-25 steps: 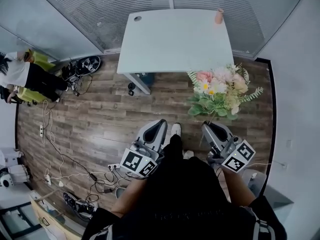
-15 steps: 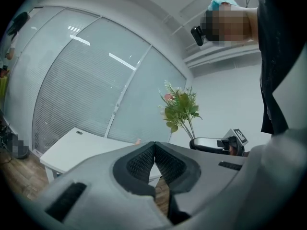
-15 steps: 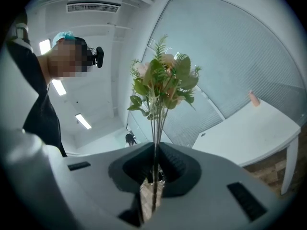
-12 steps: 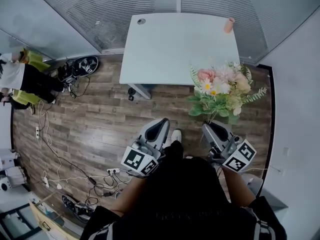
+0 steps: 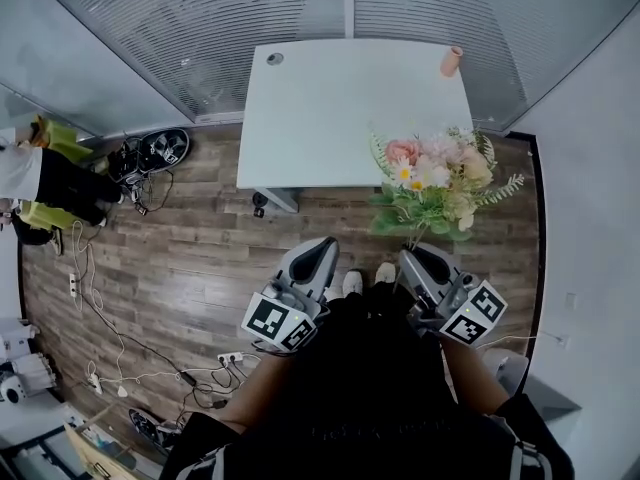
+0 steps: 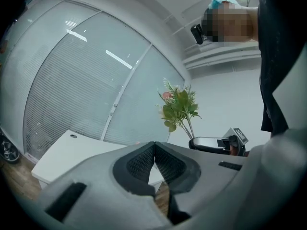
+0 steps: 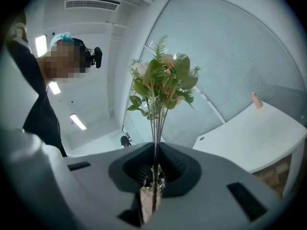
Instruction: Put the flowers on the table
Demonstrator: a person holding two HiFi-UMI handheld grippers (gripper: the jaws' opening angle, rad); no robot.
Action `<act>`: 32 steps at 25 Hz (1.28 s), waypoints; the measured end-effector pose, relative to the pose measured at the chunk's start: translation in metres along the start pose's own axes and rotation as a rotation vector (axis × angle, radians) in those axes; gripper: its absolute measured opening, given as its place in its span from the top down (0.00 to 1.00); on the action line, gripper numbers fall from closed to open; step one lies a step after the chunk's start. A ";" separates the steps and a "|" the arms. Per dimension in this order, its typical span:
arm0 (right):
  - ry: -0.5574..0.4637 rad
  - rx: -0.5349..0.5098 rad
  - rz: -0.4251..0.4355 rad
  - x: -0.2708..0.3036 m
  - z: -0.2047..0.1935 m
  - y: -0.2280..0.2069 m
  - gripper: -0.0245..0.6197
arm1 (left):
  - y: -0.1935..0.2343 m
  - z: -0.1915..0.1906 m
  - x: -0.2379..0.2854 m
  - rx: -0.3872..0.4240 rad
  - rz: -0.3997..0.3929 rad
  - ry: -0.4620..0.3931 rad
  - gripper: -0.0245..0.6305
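A: Flowers (image 5: 432, 183) where?
B: Stems clamped in R gripper (image 5: 413, 255), blooms at its 12 o'clock, by table (image 5: 330, 108) 5 o'clock corner.
A: L gripper (image 5: 322, 247)?
B: Jaws pressed together, empty.

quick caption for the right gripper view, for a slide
The right gripper holds the flowers upright by their stems, with the white table ahead at right.

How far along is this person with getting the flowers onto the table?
Done: the bouquet is clamped by its stems in the right gripper, upright. In hand: carrying it, standing short of the white table. Left: setting it on the tabletop and letting go. The left gripper is shut and empty.
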State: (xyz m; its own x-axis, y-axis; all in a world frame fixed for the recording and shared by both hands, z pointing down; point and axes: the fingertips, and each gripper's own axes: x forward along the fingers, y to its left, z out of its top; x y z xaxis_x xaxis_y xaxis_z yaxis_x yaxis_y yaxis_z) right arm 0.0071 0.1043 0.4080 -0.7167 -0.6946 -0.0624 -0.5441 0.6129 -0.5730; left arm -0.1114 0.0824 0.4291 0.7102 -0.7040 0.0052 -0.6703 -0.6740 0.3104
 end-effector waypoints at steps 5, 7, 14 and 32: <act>-0.002 0.002 0.004 0.005 0.004 -0.004 0.89 | 0.005 0.004 0.003 0.001 -0.003 -0.008 0.93; -0.003 0.013 0.004 0.008 0.001 -0.008 0.89 | 0.007 0.005 0.002 0.009 0.005 -0.008 0.93; 0.001 0.054 0.007 0.047 0.021 -0.047 0.89 | 0.044 0.019 0.035 0.017 0.043 -0.003 0.93; 0.075 0.120 0.041 0.128 0.082 -0.197 0.89 | 0.118 0.027 0.200 -0.019 0.086 0.078 0.93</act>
State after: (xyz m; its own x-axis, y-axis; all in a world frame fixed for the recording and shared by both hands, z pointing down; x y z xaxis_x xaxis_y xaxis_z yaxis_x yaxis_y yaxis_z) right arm 0.0588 -0.1364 0.4456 -0.7702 -0.6372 -0.0292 -0.4610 0.5877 -0.6649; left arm -0.0543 -0.1439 0.4408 0.6654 -0.7389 0.1065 -0.7259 -0.6071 0.3233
